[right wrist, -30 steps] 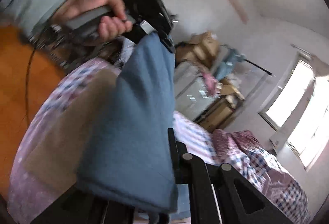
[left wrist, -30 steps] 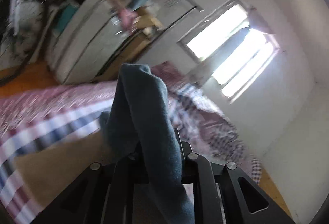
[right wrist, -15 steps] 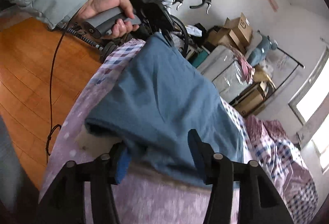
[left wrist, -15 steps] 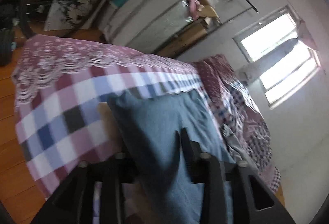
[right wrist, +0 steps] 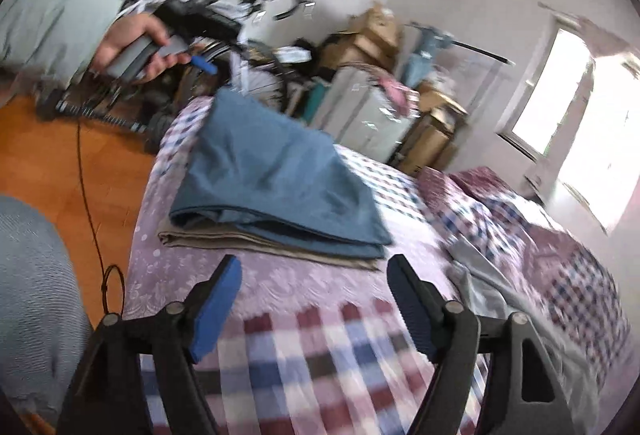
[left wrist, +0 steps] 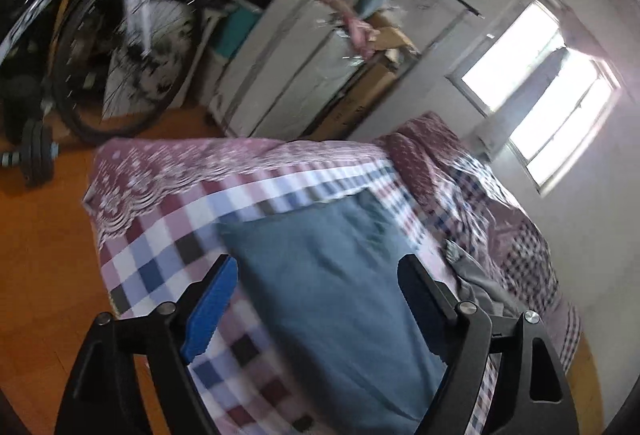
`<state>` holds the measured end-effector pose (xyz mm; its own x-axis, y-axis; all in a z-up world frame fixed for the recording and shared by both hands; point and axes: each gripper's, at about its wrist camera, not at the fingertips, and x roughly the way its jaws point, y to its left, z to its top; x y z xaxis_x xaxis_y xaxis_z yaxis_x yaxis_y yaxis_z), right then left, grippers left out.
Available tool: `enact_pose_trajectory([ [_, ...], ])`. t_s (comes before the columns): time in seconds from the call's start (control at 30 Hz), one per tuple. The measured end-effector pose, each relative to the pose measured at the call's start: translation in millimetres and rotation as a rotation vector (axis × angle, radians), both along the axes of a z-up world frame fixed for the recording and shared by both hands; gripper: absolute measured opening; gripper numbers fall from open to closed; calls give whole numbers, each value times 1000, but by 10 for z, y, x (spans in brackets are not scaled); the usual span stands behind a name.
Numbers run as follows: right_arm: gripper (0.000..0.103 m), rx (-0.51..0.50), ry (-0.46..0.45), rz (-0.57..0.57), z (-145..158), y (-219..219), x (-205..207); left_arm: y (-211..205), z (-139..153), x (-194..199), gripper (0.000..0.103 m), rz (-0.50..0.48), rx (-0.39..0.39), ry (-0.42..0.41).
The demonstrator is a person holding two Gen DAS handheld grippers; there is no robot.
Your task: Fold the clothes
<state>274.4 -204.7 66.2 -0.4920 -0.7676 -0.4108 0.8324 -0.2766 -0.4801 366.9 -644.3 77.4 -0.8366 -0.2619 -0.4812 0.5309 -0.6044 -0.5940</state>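
On the checked bedspread (right wrist: pixel 332 359) lies a folded blue garment (right wrist: pixel 276 175), stacked on top of a folded tan garment (right wrist: pixel 256 241) whose edge shows under its near side. In the right wrist view the right gripper (right wrist: pixel 314 287) is spread wide, its blue-padded fingers (right wrist: pixel 218 299) empty and apart from the cloth; the stack sits just beyond the fingertips, slightly to the left of the middle, with a band of pale patterned bedspread between them. A loose grey garment (right wrist: pixel 492 287) lies crumpled on the bed to the right of the stack, near the right finger.

At the far left of that view a hand (right wrist: pixel 132 47) in a pale sleeve (right wrist: pixel 52 11) holds the left gripper (right wrist: pixel 200 64) by its grey handle above the far corner of the blue garment, not touching it; only a blue tip shows there. The left wrist view settles its state: the left gripper (left wrist: pixel 316 277) is spread wide and holds nothing, and the blue garment (left wrist: pixel 340 299) fills the space seen between and beyond its fingers, lying flat on the bedspread (left wrist: pixel 172 235).

Beyond the bed stand a bicycle (left wrist: pixel 120 47), stacked cardboard boxes (right wrist: pixel 368 35) and a bright window (left wrist: pixel 536 87). A dumbbell (left wrist: pixel 34 157) rests on the wooden floor (right wrist: pixel 52 151) at the left.
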Motion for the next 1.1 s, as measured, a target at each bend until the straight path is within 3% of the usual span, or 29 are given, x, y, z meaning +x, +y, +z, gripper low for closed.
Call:
enact_pose_trajectory([
  [0.2,88,-143,-62,-112,406,695,-132,705,487,-383,90,-134,-83,17],
  [0.43,91,-310,-78,-213,804,1468,-380,1933,1042,-1039,94,-352,-177,22],
  [0.67,93,-495,-174,-363,959,2329,-772,3252,1397,-1671,94,-522,-258,11],
  [0.8,96,-577,-236,-435,969,2777,-1007,4063,1494,-1971,94,-586,-370,-45],
  [0.93,100,-624,-275,-492,972,3092,-1183,4764,1414,-2196,94,-640,-470,-102],
  [1.1,103,-667,-314,-557,967,3425,-1391,5367,1121,-2463,94,-703,-462,-139],
])
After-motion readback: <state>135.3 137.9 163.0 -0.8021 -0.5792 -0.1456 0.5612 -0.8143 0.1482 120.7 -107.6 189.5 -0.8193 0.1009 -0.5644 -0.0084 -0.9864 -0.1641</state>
